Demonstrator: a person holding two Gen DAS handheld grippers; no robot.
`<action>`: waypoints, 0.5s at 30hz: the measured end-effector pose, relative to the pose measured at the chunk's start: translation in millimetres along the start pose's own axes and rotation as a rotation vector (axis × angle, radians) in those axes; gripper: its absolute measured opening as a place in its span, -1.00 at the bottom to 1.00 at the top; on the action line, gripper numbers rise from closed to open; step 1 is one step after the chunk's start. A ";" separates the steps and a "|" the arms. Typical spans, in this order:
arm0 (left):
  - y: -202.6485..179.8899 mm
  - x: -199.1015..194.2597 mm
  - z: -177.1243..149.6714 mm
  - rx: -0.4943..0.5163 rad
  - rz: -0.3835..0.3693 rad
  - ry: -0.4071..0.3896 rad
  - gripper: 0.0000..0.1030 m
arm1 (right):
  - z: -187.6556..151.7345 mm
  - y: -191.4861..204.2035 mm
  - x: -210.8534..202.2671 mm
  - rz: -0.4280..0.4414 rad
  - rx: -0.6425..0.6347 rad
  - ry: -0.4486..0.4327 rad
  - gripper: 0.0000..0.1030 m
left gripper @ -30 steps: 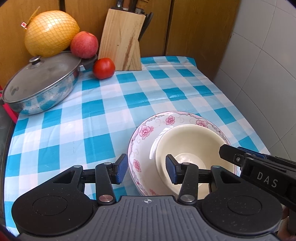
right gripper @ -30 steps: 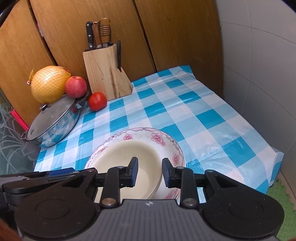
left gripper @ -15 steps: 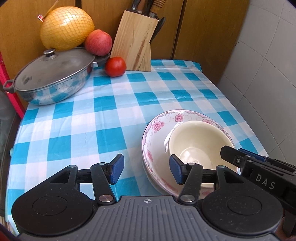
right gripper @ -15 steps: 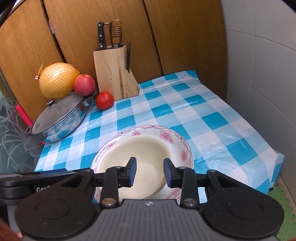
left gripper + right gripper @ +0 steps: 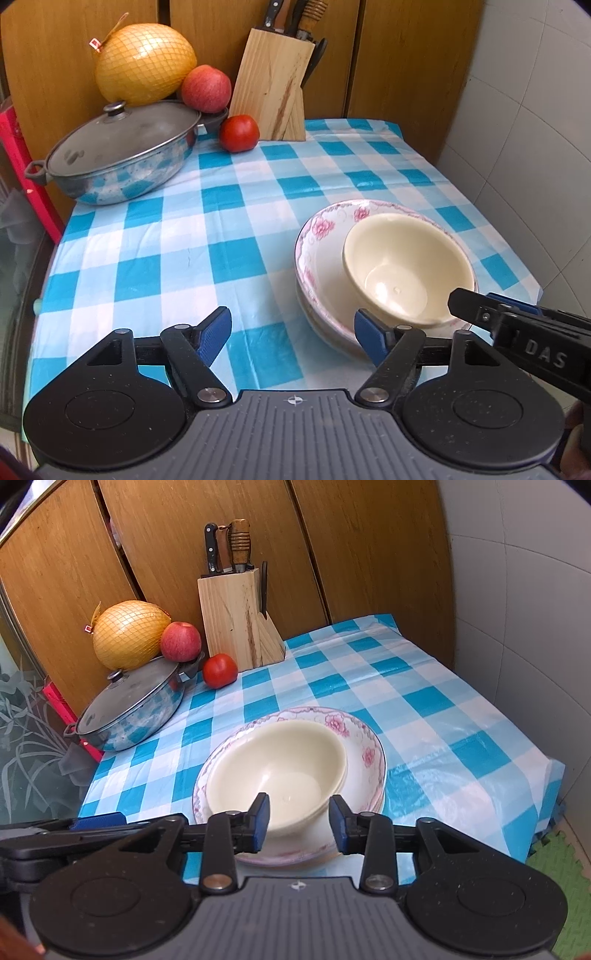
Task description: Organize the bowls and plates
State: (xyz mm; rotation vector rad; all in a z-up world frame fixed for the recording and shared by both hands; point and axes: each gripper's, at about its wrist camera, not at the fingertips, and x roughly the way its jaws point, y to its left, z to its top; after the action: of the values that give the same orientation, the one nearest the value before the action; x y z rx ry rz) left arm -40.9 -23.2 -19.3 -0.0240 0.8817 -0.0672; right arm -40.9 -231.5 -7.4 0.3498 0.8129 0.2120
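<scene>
A cream bowl [image 5: 406, 273] sits inside a pink-flowered bowl [image 5: 321, 236] near the front right of the checked table; both also show in the right wrist view, the cream bowl [image 5: 280, 764] within the flowered bowl [image 5: 365, 753]. My left gripper [image 5: 291, 330] is open and empty, held above the table just left of the bowls, its right finger near the flowered rim. My right gripper [image 5: 299, 821] is open and empty, just in front of the cream bowl's near rim; it also shows at the right edge of the left wrist view [image 5: 517, 328].
A lidded steel pan [image 5: 118, 151], a netted pomelo [image 5: 144, 62], an apple [image 5: 205, 88], a tomato [image 5: 239, 133] and a wooden knife block [image 5: 273, 85] stand along the back. Wooden panels lie behind, a tiled wall [image 5: 535, 129] to the right, and the table's front edge is close.
Both grippers have pulled back and upward from the bowls and opened wider. The left gripper has shifted left, off the flowered bowl's rim. The bowls have stayed in place.
</scene>
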 end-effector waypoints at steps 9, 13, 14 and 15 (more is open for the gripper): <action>-0.5 -3.3 -7.2 0.006 0.013 -0.006 0.65 | -5.4 -0.3 -0.4 -0.009 -0.005 0.003 -0.23; -1.5 -5.9 -7.8 0.013 0.021 -0.018 0.68 | -6.6 0.9 -1.7 -0.005 -0.012 -0.001 -0.21; -1.7 -6.0 -7.9 0.014 0.023 -0.019 0.68 | -6.7 1.0 -1.7 -0.006 -0.012 -0.002 -0.21; -1.6 -5.9 -7.9 0.014 0.024 -0.018 0.69 | -6.7 1.0 -1.8 -0.006 -0.011 -0.002 -0.21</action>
State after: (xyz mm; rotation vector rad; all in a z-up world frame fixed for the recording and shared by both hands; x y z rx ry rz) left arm -50.9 -24.4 -19.7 -0.0014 0.8629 -0.0507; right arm -47.2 -229.6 -10.0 0.3370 0.8109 0.2107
